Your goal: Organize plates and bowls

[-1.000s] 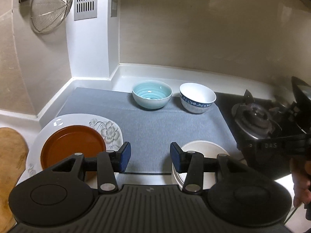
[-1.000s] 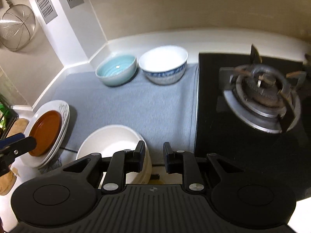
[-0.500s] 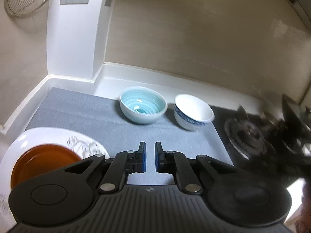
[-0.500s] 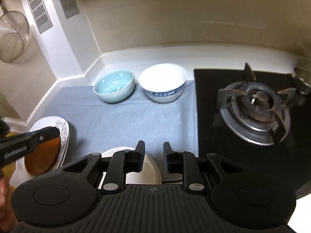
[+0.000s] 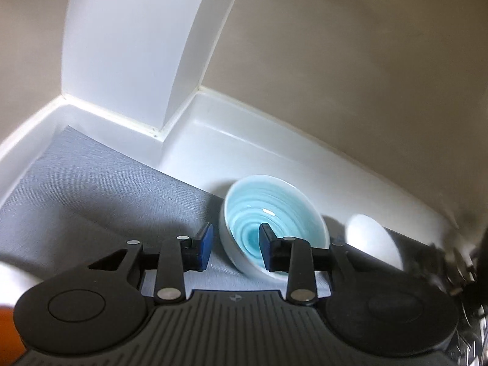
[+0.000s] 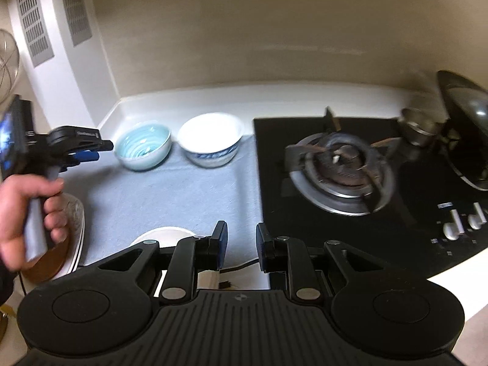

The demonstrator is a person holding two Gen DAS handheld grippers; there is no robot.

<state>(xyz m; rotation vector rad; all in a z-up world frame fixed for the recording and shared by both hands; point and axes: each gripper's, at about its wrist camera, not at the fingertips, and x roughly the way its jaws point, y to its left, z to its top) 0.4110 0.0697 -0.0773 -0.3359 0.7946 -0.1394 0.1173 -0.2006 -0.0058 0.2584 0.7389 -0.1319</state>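
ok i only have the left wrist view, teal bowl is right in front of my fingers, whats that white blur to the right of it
Observer: A white bowl with a blue patterned band, upright beside the teal bowl on the grey mat.
Operator: is my gripper on the teal bowl yet
Observer: From the right wrist view the left gripper looks just short of the rim. Its jaws have just been opening and the pads press on nothing.
Operator: and the other gripper
Observer: The right gripper hangs open and empty over the mat's near edge, by the black hob.
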